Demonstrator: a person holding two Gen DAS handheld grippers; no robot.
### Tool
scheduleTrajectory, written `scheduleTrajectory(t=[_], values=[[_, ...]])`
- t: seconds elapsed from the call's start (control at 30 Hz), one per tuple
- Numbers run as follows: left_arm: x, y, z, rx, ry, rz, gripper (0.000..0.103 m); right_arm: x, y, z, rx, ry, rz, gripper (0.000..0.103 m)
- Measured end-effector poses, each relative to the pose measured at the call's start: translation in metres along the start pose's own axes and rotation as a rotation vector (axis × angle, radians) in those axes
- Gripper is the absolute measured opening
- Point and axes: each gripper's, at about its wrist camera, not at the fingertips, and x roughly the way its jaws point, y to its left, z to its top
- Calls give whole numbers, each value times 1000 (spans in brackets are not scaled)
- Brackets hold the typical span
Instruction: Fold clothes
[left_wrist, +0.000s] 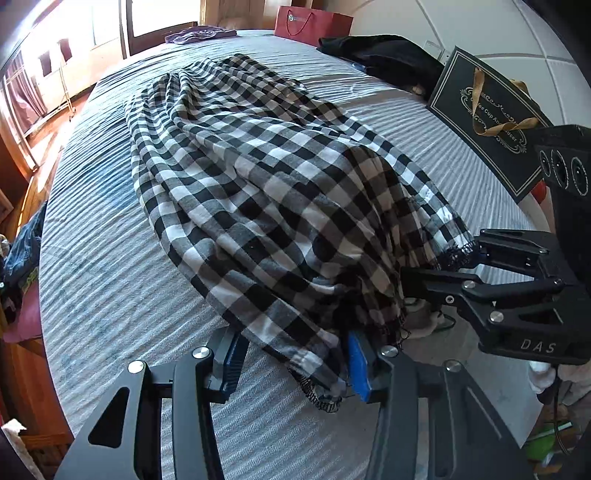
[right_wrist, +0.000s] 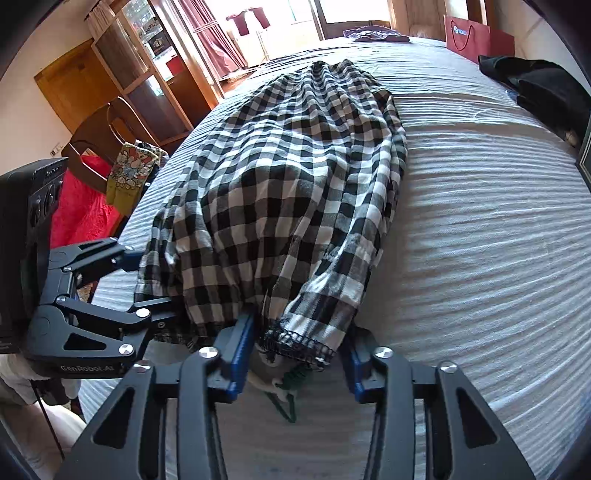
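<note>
I see the black-and-white checked fabric garment (left_wrist: 266, 192) lying bunched lengthwise down the middle of the frame on the grey-white ribbed bedspread (left_wrist: 110, 280), its far end toward the top centre and its frayed hem at the bottom.

My left gripper (left_wrist: 295, 363) sits at the bottom centre of the left wrist view with its blue-padded fingers (left_wrist: 357, 360) spread wide; a fold of the hem hangs between them, resting against the right-hand pad, but the jaws are not clamped on it.

My right gripper (right_wrist: 297, 363) is likewise spread at the bottom centre of the right wrist view, the hem edge draped between its fingers without being pinched. In the left wrist view the same tool (left_wrist: 424, 266) shows at the right edge with its tips at the cloth's frayed edge.

At the top right of the left wrist view I see a dark gift bag with gold ribbon handles (left_wrist: 491, 122), a heap of black clothing (left_wrist: 384, 55), and a red paper bag (left_wrist: 310, 22). A purple folded cloth (left_wrist: 199, 35) lies top centre.
</note>
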Motion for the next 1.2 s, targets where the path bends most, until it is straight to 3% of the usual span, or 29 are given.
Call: scheduleTrajectory(t=[0.13, 0.2, 0.27, 0.33, 0.57, 0.67, 0.8, 0.93, 1.0, 1.07, 1.1, 1.2], values=[[5, 0, 7, 2, 3, -41, 49, 3, -11, 3, 90, -3, 66, 31], [5, 0, 11, 21, 14, -58, 40, 3, -13, 4, 119, 0, 92, 29], [-3, 6, 18, 23, 16, -60, 21, -6, -9, 6, 124, -17, 122, 28], [-19, 10, 28, 19, -2, -90, 20, -15, -4, 11, 128, -37, 150, 27], [-72, 37, 82, 14, -80, -177, 20, -52, 11, 74, 85, -157, 185, 27], [-77, 56, 112, 19, -99, -183, 20, -66, 17, 102, 68, -206, 198, 27], [-58, 90, 161, 11, -71, -224, 20, -45, 8, 161, 109, -203, 165, 27], [-12, 131, 207, 13, 14, -253, 31, -1, -14, 219, 202, -131, 68, 27], [8, 151, 220, 38, 30, -223, 47, 28, -23, 243, 254, -81, 8, 28], [23, 174, 235, 72, 46, -232, 77, 57, -35, 261, 322, -39, -35, 35], [29, 186, 241, 88, 50, -235, 78, 71, -42, 270, 364, -19, -50, 42], [35, 214, 258, 158, 55, -228, 78, 95, -64, 287, 496, -24, -72, 49]])
